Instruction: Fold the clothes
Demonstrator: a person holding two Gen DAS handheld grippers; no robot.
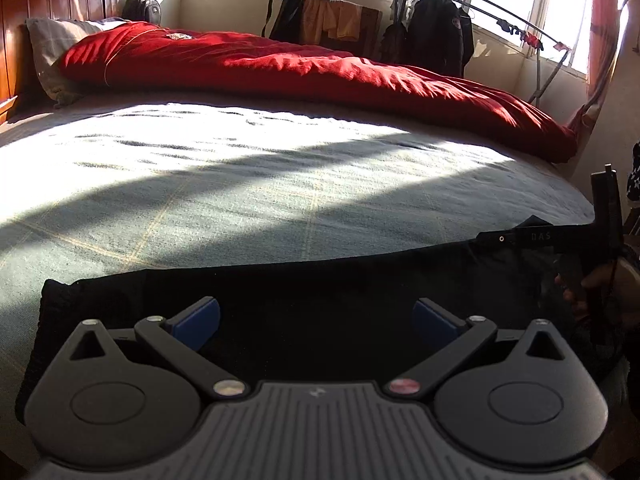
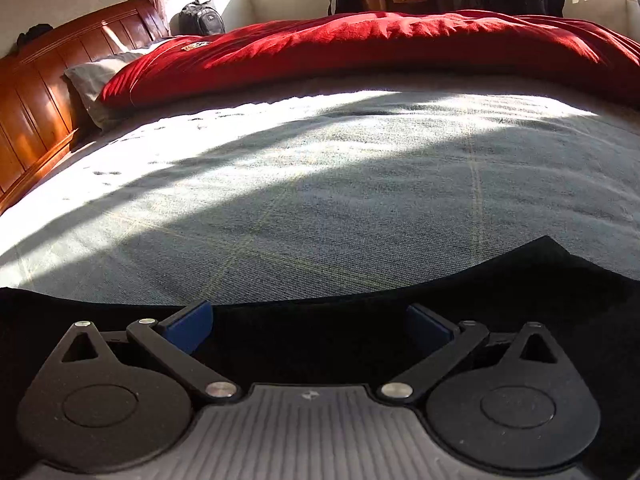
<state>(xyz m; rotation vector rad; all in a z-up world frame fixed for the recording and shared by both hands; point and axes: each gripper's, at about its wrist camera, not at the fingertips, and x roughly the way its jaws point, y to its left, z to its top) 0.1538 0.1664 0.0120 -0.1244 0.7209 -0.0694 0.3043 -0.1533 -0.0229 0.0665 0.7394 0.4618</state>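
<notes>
The black garment lies at the near edge of the bed, so dark that its folds and what kind of clothing it is cannot be told. Its near part is hidden behind the left gripper, and in the right wrist view behind the right gripper; both sides of the garment run off that picture. Right of the garment, the other gripper and a hand are cut by the picture's edge. The small patch on the red quilt beyond the garment is too small to identify.
</notes>
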